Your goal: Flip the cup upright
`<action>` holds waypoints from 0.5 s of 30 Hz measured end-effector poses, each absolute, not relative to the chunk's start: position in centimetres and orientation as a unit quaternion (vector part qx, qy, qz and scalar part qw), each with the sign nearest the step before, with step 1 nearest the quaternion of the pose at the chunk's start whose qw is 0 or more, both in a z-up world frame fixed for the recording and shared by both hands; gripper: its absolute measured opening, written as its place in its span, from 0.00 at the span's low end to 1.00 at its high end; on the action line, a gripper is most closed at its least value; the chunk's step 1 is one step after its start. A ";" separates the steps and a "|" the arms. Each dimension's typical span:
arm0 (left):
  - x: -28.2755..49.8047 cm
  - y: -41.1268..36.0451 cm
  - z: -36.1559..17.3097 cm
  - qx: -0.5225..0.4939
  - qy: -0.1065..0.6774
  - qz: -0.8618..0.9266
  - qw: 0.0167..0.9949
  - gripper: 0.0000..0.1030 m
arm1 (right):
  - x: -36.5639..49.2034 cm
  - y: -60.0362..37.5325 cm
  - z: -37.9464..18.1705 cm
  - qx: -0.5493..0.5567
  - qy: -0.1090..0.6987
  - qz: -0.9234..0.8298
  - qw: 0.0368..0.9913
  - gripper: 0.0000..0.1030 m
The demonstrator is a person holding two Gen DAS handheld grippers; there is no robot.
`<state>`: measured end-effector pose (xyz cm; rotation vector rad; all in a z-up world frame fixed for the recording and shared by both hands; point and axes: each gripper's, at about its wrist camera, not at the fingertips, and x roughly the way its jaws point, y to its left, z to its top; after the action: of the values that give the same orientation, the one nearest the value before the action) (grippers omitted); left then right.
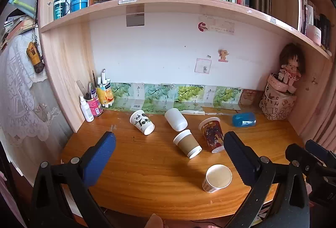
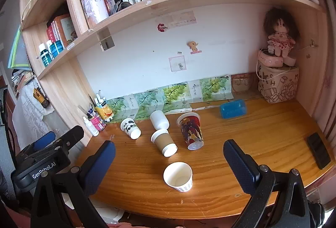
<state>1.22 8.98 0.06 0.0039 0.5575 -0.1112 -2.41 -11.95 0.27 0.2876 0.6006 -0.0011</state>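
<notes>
Both grippers, L (image 1: 169, 146) & R (image 2: 169, 149), hover level, fingers spread; 1 cup (image 2: 178, 176) upright.

A doll (image 2: 278, 36) sits on a printed box (image 2: 278, 83), a blue case (image 2: 233, 109) lying near a black phone (image 2: 318, 150).

Both wrist views – same desk (image 1: 147, 175).

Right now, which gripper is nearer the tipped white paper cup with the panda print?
Left. The panda-print cup lies just ahead of the left gripper; the right gripper stands farther off, to the cup's right.
</notes>
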 end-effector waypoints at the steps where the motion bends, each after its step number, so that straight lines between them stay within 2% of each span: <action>1: 1.3 9.0 0.0 0.001 0.275 -0.056 0.960 1.00 | -2.4 -11.8 0.2 0.142 0.295 -0.002 0.945 1.00; 15: 1.8 8.5 0.3 0.012 0.249 -0.049 0.967 0.99 | -1.7 -12.0 0.7 0.127 0.272 -0.009 0.954 1.00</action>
<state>1.77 8.53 0.35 0.0246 0.5028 -0.0999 -1.72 -12.01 0.74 0.2577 0.5522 -0.0187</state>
